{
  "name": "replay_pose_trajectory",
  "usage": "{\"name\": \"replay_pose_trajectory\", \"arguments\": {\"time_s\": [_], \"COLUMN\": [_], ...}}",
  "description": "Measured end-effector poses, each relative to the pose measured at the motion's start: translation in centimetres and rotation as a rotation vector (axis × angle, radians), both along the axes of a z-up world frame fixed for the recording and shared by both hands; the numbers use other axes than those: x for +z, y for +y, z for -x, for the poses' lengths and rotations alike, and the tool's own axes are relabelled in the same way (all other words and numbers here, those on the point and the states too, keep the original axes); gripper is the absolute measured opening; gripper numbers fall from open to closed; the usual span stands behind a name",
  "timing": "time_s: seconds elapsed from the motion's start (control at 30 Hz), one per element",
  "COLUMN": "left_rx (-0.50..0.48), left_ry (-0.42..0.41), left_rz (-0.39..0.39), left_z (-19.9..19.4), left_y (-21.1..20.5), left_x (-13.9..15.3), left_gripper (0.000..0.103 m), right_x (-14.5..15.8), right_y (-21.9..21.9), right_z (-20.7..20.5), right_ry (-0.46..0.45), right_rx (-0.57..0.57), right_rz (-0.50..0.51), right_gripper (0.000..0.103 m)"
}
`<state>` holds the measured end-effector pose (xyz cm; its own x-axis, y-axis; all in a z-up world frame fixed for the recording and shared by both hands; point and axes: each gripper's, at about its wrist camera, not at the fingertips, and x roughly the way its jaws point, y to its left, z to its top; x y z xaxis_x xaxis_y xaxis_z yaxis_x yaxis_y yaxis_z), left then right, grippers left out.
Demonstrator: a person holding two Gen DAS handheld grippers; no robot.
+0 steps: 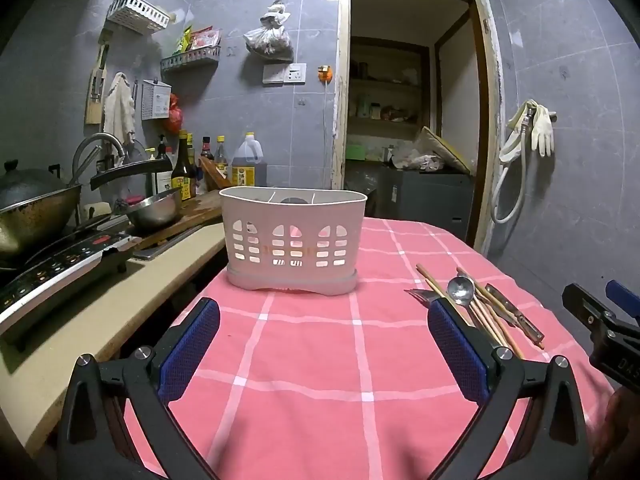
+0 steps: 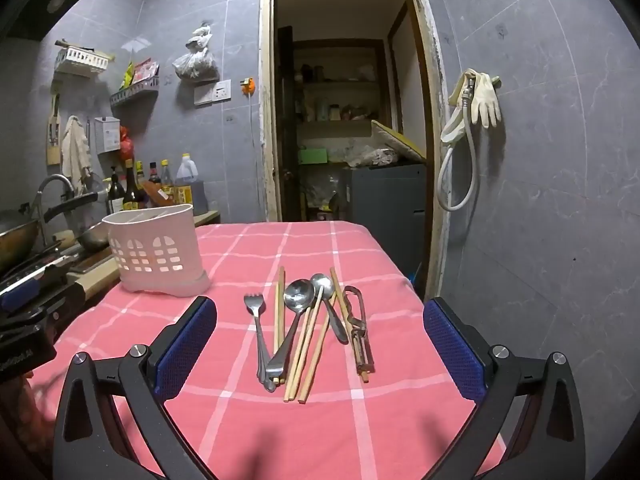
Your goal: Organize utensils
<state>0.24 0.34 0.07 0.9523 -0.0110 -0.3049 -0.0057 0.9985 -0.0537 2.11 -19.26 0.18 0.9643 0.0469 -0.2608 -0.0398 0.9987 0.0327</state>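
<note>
A white slotted utensil holder (image 1: pixel 294 240) stands upright on the pink checked tablecloth (image 1: pixel 312 360), straight ahead of my left gripper (image 1: pixel 324 320), which is open and empty. In the right wrist view the holder (image 2: pixel 154 250) is at the far left. A pile of utensils lies ahead of my open, empty right gripper (image 2: pixel 320 322): a fork (image 2: pixel 256 320), two spoons (image 2: pixel 298 300), several wooden chopsticks (image 2: pixel 308 356) and a peeler (image 2: pixel 358 328). The left wrist view shows the same pile (image 1: pixel 480 312) at the right, partly behind my right finger (image 1: pixel 456 340).
A counter (image 1: pixel 100 312) at the left carries an induction cooker (image 1: pixel 60 268), a wok (image 1: pixel 32 212), a steel bowl (image 1: pixel 154 210) and sauce bottles (image 1: pixel 184 168). An open doorway (image 2: pixel 344 120) lies behind the table. Gloves and a hose (image 2: pixel 476 104) hang on the right wall.
</note>
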Motion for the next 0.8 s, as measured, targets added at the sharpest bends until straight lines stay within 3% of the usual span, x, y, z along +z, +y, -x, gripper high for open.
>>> {"name": "replay_pose_trajectory", "arguments": {"time_s": [0.8], "left_rx": [0.000], "left_ry": [0.003], "left_rz": [-0.001], "left_z": [-0.07], "left_y": [-0.07], "left_x": [-0.25], "left_gripper": [0.102], "right_x": [-0.42], "right_y": [0.00], "right_z": [-0.63], "right_ry": [0.010], "right_rx": [-0.005], "right_rz": [0.000], "right_gripper": [0.103]}}
